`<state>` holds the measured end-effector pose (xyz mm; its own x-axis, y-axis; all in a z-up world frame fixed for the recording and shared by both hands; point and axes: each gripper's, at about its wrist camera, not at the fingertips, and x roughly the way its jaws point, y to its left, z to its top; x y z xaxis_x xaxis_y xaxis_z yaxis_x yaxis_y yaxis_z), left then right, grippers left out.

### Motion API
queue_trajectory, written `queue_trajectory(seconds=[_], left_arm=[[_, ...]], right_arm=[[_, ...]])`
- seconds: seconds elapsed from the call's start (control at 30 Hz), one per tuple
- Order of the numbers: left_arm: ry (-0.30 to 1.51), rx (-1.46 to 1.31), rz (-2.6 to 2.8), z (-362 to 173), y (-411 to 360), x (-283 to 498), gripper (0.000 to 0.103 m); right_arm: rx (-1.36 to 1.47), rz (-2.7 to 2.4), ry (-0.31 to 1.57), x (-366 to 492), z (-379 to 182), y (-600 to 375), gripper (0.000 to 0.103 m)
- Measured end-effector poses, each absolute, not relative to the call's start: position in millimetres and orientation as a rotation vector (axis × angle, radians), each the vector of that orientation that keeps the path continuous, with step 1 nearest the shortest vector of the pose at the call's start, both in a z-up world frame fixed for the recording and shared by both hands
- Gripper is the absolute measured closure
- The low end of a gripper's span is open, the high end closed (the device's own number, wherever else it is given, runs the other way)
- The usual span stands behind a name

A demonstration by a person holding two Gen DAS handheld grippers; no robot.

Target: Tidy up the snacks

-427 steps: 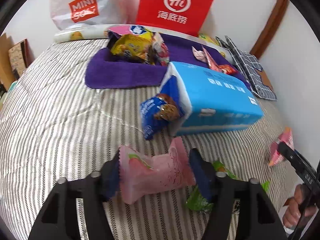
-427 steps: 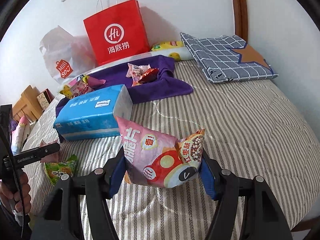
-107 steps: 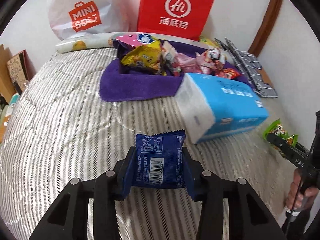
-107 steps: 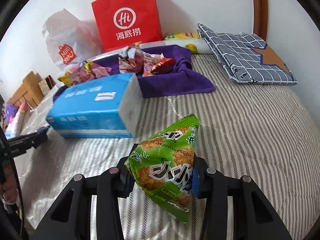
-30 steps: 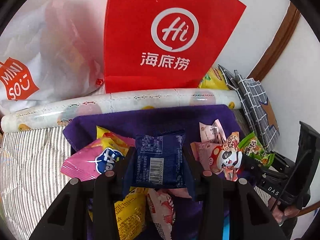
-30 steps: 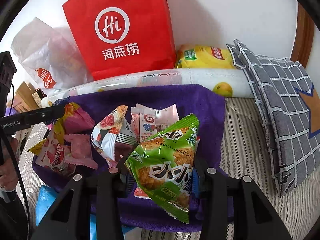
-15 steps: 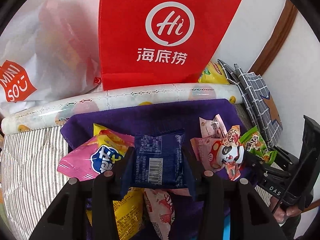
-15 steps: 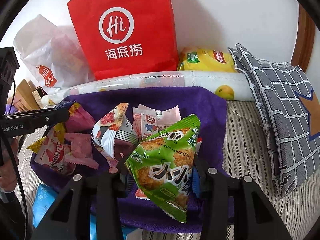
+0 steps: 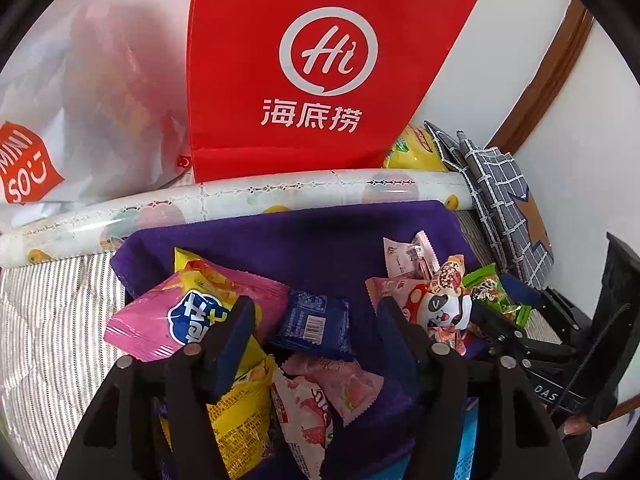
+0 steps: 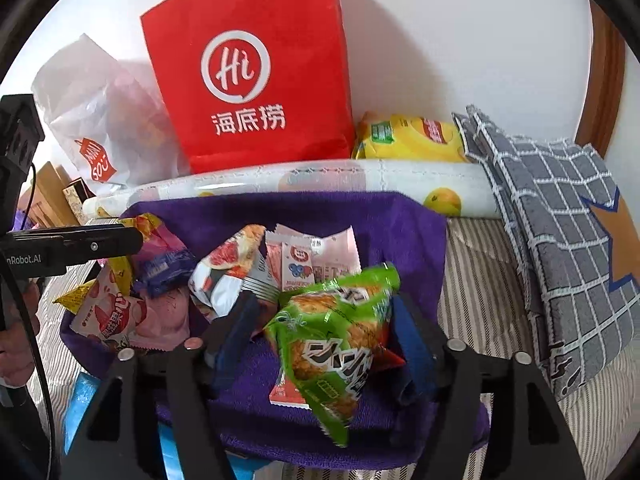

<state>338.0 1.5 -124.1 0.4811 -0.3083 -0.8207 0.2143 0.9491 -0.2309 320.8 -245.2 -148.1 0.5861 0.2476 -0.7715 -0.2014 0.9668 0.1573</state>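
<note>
**Both tongs spreading over the purple towel of snacks**

Much is cut off here: the blue tissue pack (image 10: 78, 404) shows only as slivers under the towel's near edge, the person appears only as a hand (image 10: 16, 340) at the left rim of the right wrist view, and most small print on the wrappers is too fine to read.

Legible writing: the red paper bag (image 9: 316, 80) at the far wall carries a white "Hi" circle above three Chinese characters; the white plastic bag (image 9: 60, 112) to its left reads "MINI SO"; the left tool's body, seen from the right wrist, ends in "nRobot.AI".

The left tongs (image 9: 316, 344) are opening, and the dark blue packet (image 9: 314, 326), barcode upward, lies loose between the pads on the purple towel (image 9: 320, 240), beside the pink-and-yellow bag (image 9: 192, 316) on its left. The right tongs (image 10: 320, 340) are also opening; the green snack bag (image 10: 332, 344), printed with fried pieces and bold black characters, sits tilted between them on the towel, clear of the left pad, while contact on the right is unclear. The towel lies on the striped bed (image 10: 472, 280), near a rolled printed sheet (image 10: 360, 180).
</note>
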Motion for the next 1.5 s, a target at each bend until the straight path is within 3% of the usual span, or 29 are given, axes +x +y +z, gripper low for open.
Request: queue_trajectory(seconds=[0.37, 0.73, 0.97, 1.3, 1.5], left_arm=[[0.983, -0.049, -0.302, -89.3, -12.1, 313.1, 0.030], [0.880, -0.057, -0.240, -37.5, -16.4, 215.6, 0.009], [0.848, -0.052, -0.193, -25.6, -18.1, 148.0, 0.002], [0.782, -0.027, -0.126, -12.6, -26.1, 69.7, 0.000], [0.751, -0.019, -0.099, -6.4, -32.7, 39.6, 0.000]], right_arm=[[0.086, 0.211, 0.820, 299.7, -90.6, -258.3, 0.028], [0.083, 0.112, 0.822, 217.4, -32.6, -268.9, 0.027], [0.095, 0.083, 0.806, 156.2, -13.1, -272.2, 0.027], [0.101, 0.070, 0.764, 85.3, 3.9, -280.2, 0.002], [0.104, 0.053, 0.753, 53.5, 13.0, -290.1, 0.000]])
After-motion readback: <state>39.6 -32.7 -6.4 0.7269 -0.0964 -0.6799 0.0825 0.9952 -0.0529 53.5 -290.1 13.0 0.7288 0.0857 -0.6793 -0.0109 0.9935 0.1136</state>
